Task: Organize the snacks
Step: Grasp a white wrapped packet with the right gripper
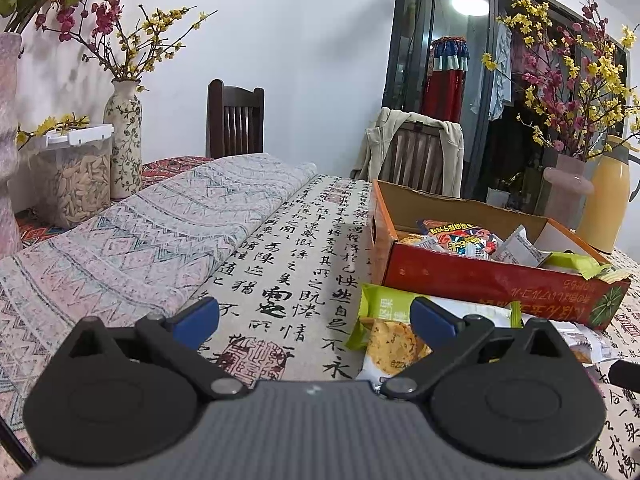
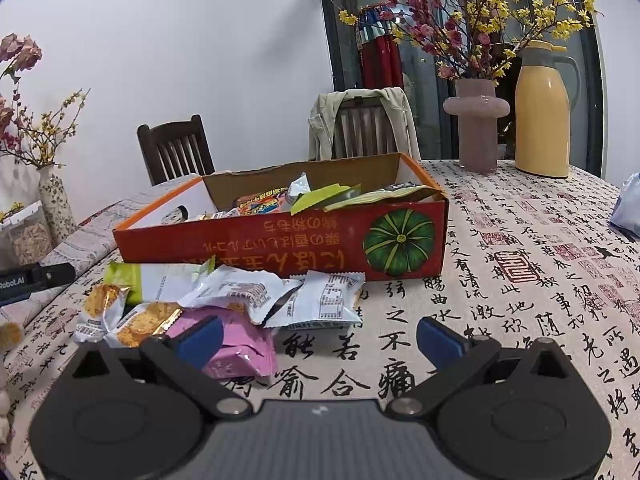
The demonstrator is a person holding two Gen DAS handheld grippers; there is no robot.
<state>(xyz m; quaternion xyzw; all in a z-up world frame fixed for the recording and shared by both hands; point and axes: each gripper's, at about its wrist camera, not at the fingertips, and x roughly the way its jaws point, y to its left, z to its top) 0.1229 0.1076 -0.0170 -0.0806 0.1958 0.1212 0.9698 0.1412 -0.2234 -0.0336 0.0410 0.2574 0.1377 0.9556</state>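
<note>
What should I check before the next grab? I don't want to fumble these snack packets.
1. Right gripper open and holding nothing: ok.
2. Left gripper open and holding nothing: ok.
3. Loose packets within view: pink packet lies by the right gripper's left finger, white packet beyond it: ok.
4. Red box open on top: ok.
5. Room left in the box: cannot tell, packets already poke over its rim.
6. Packets separate: not ok, they overlap in a pile.
</note>
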